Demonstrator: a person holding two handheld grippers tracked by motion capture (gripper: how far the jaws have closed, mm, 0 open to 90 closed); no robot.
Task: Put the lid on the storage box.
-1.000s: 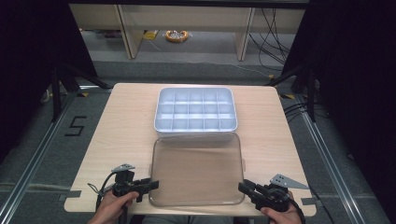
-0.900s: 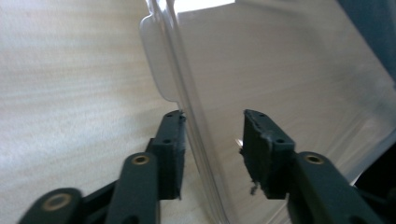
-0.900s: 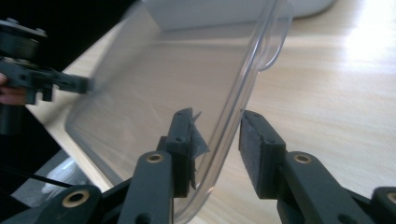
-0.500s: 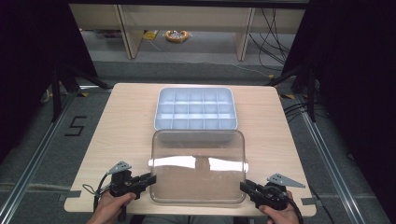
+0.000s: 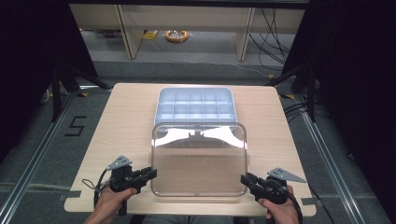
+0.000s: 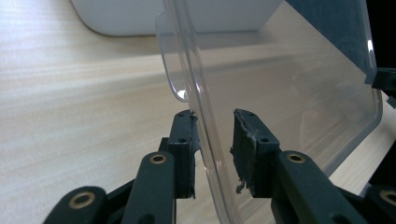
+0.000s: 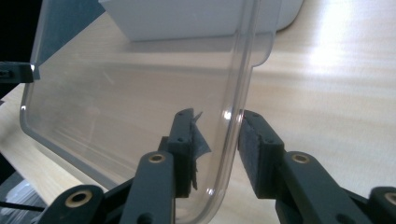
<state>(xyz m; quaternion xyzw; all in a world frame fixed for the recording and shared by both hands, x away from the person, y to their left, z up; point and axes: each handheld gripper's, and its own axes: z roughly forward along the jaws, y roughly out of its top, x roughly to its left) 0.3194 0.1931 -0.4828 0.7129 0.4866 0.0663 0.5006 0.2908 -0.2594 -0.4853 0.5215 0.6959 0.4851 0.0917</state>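
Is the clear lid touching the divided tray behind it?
Cannot tell. In the high view the lid's raised far edge overlaps the tray's near rim, and the left gripper view shows no clear gap or contact.

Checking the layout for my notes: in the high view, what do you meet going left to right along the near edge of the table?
Left gripper → clear lid, gripped at both near corners → right gripper.
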